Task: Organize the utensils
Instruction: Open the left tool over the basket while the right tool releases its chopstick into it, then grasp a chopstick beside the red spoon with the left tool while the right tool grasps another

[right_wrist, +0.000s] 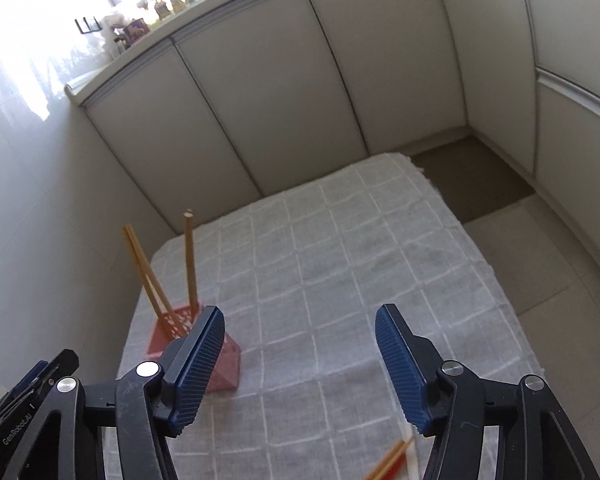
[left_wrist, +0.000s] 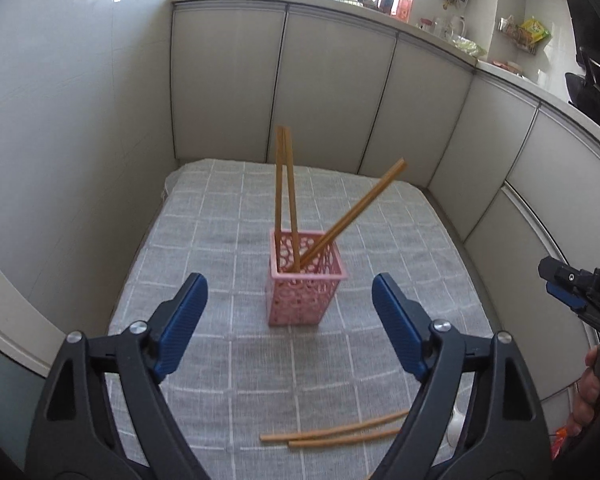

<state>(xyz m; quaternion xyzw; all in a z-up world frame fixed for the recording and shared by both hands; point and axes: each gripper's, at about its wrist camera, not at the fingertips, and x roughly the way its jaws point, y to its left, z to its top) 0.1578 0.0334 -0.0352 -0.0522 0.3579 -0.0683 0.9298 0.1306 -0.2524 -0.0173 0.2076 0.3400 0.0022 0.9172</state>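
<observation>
A pink perforated basket (left_wrist: 302,294) stands on a grey checked tablecloth (left_wrist: 228,360) and holds three wooden chopsticks (left_wrist: 285,196). Two more chopsticks (left_wrist: 334,432) lie flat on the cloth near me. My left gripper (left_wrist: 288,312) is open and empty, just in front of the basket. My right gripper (right_wrist: 300,356) is open and empty above the cloth; the basket (right_wrist: 220,376) sits behind its left finger, and chopstick ends (right_wrist: 388,462) show at the bottom. The right gripper also shows at the right edge of the left wrist view (left_wrist: 572,292).
White cabinet doors (left_wrist: 332,88) wall the table at the back and right. A white wall (left_wrist: 72,160) is on the left. A white spoon-like item (left_wrist: 456,426) lies by the loose chopsticks. Floor tiles (right_wrist: 540,248) lie beyond the table's right edge.
</observation>
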